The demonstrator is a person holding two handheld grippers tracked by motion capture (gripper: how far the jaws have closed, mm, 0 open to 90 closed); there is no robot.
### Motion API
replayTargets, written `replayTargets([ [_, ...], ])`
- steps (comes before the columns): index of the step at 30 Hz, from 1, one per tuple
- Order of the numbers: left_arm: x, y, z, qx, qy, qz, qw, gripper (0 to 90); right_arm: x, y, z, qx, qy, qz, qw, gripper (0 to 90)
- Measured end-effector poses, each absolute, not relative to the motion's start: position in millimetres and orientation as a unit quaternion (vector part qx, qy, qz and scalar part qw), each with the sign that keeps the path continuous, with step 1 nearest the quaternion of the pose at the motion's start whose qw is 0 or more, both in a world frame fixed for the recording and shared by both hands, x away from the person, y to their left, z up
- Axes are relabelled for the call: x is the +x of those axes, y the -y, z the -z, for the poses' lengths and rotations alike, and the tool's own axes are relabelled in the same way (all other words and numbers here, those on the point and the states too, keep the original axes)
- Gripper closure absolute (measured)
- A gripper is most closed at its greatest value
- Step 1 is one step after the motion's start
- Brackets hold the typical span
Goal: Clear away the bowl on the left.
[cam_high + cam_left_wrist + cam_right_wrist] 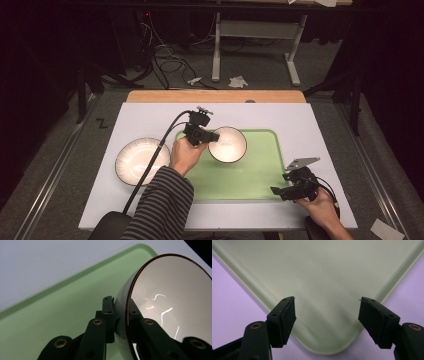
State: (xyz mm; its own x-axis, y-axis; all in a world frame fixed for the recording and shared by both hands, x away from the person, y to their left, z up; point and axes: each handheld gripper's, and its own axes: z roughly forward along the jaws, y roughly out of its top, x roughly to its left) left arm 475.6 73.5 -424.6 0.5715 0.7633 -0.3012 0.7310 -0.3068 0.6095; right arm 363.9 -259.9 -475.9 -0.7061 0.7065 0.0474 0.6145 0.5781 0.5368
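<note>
A cream bowl (pixel 227 144) with a dark rim is held by the left gripper (pixel 210 136) above the far left part of a green tray (pixel 260 175), at about eleven o'clock from the tray's middle in the high view. The bowl is tilted, its open side turned toward the camera. In the left gripper view the jaws are seen clamped on the rim of the bowl (pixel 172 300), one jaw against the outer wall and the other inside it, with the tray (pixel 50 322) lying below and behind.

A second bowl (pixel 140 160), wider and ribbed inside, is seen resting on the white table cover (pixel 310 125) just off the tray's left edge, at nine o'clock from the tray. It is partly crossed by the left gripper's cable and lies just beside the left hand (pixel 186 155), whose forearm is covered by a striped sleeve (pixel 160 205).

The right gripper (pixel 287 190) is held by the right hand (pixel 322 205) at the tray's near right corner, at about five o'clock. In the right gripper view its jaws are seen standing wide apart with nothing between them, above a rounded corner of the tray (pixel 324 277).
</note>
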Motion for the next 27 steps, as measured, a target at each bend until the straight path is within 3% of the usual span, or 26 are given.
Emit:
replayTargets([
  [27,508.9,-71.6,474.5,0.783,-0.529,-0.014,0.327,82.0,364.3,259.2,476.3,0.377,-0.884,-0.266,0.082,31.3],
])
